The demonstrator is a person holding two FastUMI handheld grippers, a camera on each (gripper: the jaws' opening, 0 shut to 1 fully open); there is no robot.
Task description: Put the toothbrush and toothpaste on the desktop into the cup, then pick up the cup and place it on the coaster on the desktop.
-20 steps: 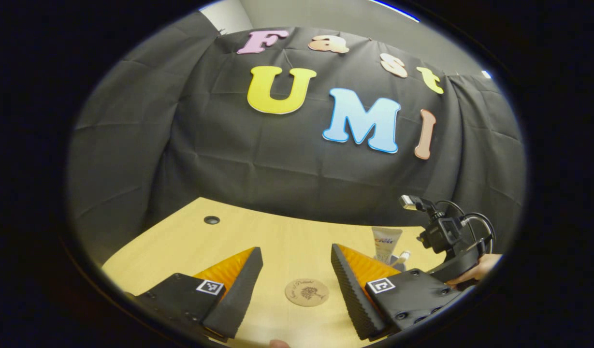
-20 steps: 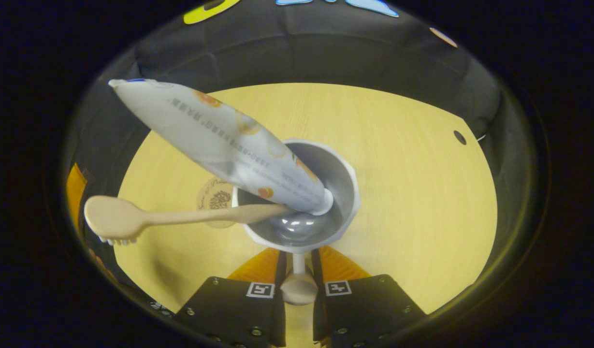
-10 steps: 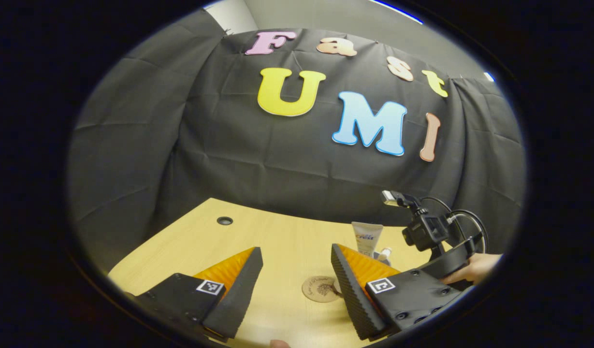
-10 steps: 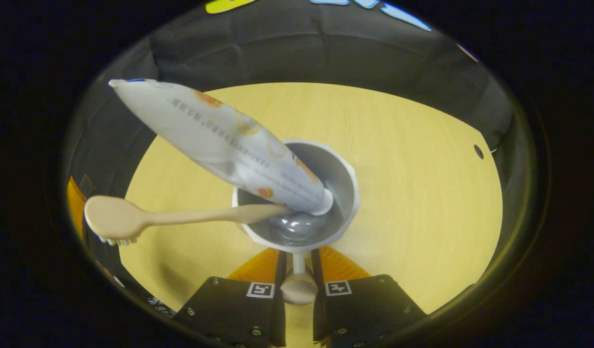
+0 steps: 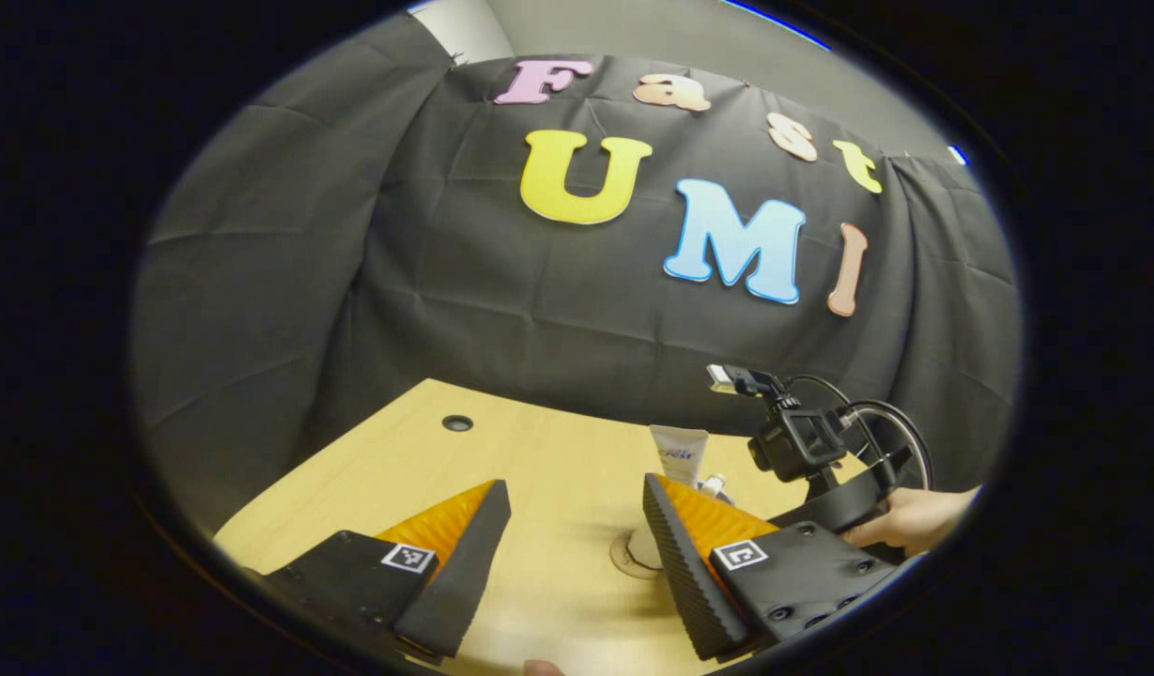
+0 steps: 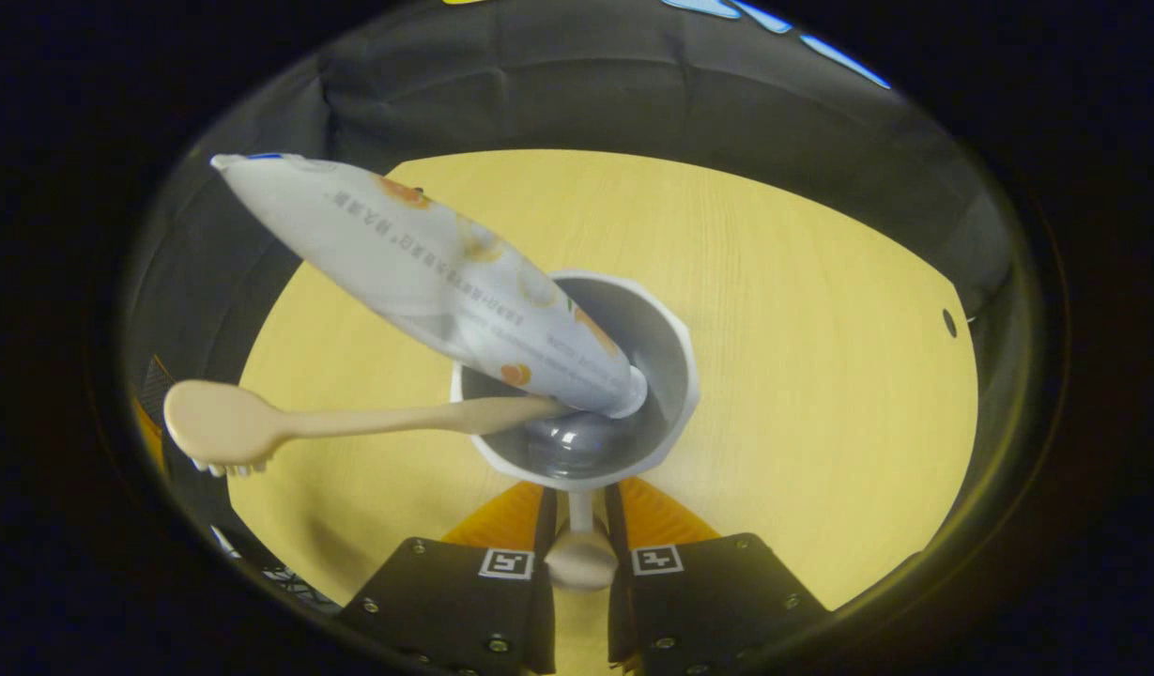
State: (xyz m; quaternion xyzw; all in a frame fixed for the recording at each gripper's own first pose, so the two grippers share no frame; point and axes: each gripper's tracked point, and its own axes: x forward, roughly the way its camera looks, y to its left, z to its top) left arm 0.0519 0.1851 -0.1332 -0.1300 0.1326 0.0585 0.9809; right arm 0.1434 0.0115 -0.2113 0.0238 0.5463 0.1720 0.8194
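Presently, one lot carried, one tool idle.

Right gripper [image 6: 581, 554]: both fingers closed on the handle of the cup [image 6: 670, 361], which juts back between them. Judged reason: a handle grip keeps the cup upright and its mouth clear during the carry.

Cup contents: toothpaste [image 6: 426, 272], cap down in the bowl, tail leaning out over the rim toward the table's far left; toothbrush [image 6: 257, 427], handle end inside, head overhanging the rim to the left. Both loaded, so only the placing step appears outstanding.

Coaster [image 5: 630, 560]: seen in the left gripper view near the table's front edge, mostly hidden by the cup base arriving at it; whether the base touches cannot be told.

Left gripper [image 5: 577, 554]: jaws wide apart, holding nothing, hanging low over the front of the table, presumably kept out of the way.

Hand [image 5: 915, 519]: grasps the right gripper's grip at the table's right side.

Surface: pale wood-grain table [image 6: 802, 310] with a small round cable hole [image 5: 457, 422] toward its far edge.

Room: black cloth wall [image 5: 285, 263] behind.
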